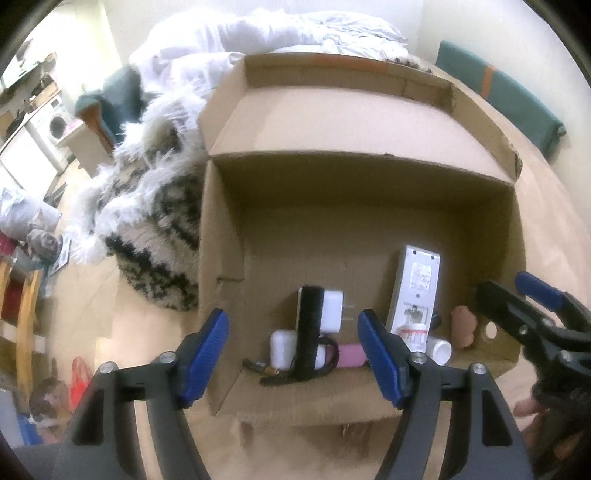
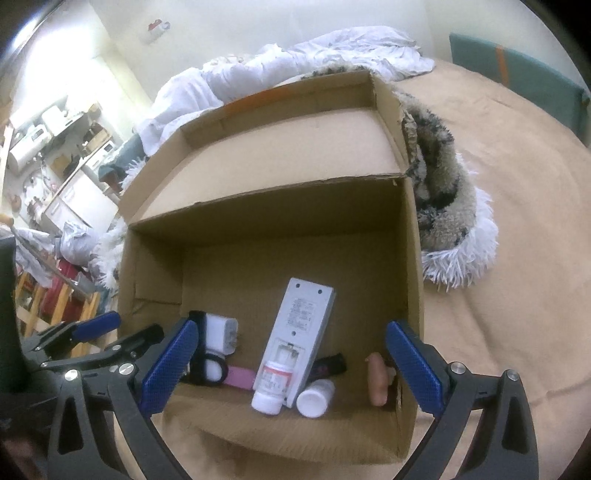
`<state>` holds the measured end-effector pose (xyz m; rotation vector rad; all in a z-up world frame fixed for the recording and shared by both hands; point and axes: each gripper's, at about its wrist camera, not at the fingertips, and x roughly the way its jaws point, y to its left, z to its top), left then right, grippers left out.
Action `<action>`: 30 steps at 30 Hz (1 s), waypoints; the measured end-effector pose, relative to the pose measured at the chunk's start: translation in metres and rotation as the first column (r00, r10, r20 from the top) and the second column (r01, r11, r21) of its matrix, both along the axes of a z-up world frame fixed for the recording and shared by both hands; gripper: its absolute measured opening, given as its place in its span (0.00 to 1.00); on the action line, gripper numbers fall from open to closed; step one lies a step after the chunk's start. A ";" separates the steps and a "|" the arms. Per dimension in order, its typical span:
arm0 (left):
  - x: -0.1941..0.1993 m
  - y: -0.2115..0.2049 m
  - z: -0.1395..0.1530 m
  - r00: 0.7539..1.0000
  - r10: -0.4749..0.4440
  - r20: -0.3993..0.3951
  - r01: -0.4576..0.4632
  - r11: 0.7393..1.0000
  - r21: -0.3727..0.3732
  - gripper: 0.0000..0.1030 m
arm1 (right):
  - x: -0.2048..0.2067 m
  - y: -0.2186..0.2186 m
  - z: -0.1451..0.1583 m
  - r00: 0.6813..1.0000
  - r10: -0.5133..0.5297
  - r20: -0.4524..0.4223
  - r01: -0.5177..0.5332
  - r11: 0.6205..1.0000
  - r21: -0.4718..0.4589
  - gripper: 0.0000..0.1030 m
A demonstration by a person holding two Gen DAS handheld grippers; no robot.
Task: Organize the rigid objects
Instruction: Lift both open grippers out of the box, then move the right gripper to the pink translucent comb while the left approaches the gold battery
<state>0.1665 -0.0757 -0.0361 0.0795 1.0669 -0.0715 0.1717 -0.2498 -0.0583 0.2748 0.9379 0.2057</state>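
An open cardboard box stands on a tan bed. Along its near wall lie a white remote, a white plug adapter, a black brush, a pink bar, white bottles, a white case and a tan figure. My left gripper is open and empty above the box's near edge. My right gripper is open and empty over the bottles; it also shows in the left wrist view.
A shaggy black-and-white blanket lies against the box's far side. White bedding is piled behind. A teal cushion sits at the back right. Furniture and clutter stand on the floor at left.
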 end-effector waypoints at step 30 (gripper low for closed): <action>-0.097 0.082 -0.017 0.970 0.192 -0.148 -0.208 0.973 -0.103 0.68 | -0.080 0.024 -0.038 0.982 0.014 -0.186 -0.014 1.000 0.006 1.00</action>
